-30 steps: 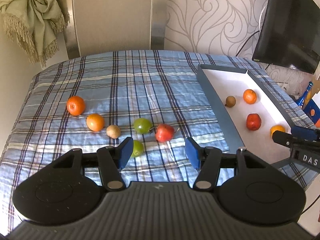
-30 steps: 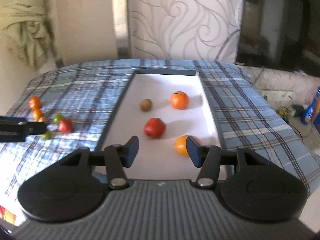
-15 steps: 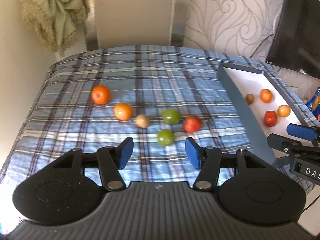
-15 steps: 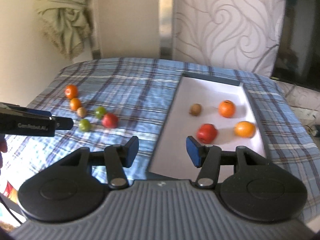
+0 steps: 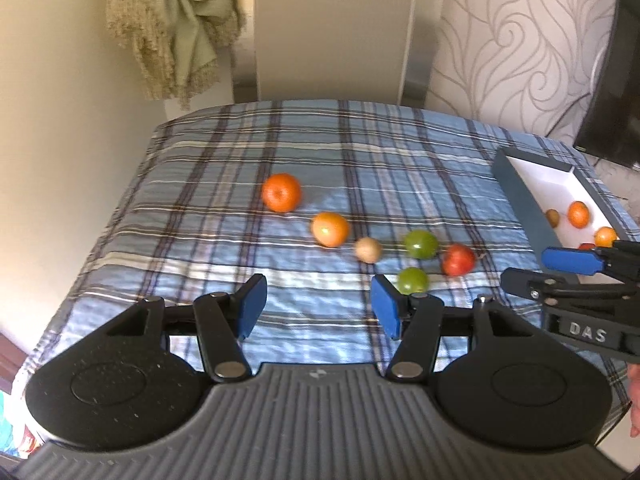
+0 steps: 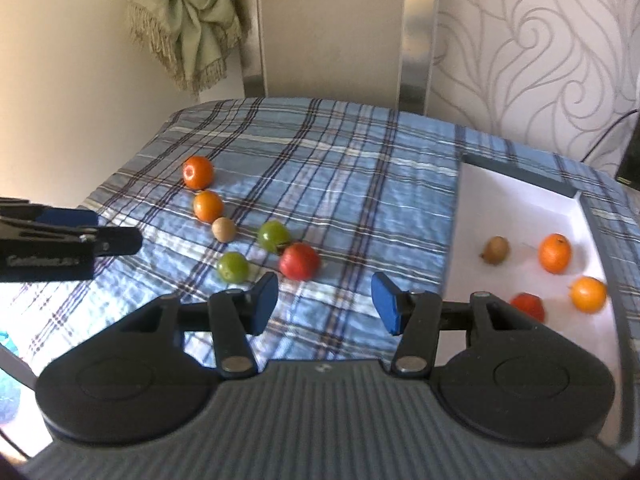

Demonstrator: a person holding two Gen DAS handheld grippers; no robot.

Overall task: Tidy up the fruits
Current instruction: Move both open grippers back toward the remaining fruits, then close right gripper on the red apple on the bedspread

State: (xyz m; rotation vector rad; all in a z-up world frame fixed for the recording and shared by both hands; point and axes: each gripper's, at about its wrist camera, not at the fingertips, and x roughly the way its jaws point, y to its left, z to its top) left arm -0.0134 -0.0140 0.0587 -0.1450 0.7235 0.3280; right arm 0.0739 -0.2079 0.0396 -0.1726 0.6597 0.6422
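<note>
a blue plaid cloth (image 5: 360,152) is covering the tabletop, which is standing against a cream wall with a pale door panel (image 5: 332,28) behind it. a fringed green cloth (image 5: 172,28) is hanging on the wall beyond the tabletop's far left corner, swirl-patterned wallpaper (image 5: 520,40) is running beyond its far right, and a dark screen (image 5: 616,92) is hanging above the tray. the grey tray (image 6: 520,204) with a white floor is lying on the cloth at its right side, holding a brown fruit, two oranges and a red fruit. left of the tray, six loose fruits (image 6: 298,261) are lying in a loose diagonal on the cloth: two oranges, a beige one, two green ones and a red one. the left hand-held gripper (image 5: 318,304) is hovering with its pads partly apart and empty. the right hand-held gripper (image 6: 324,300) is likewise part-open, gripping nothing.
</note>
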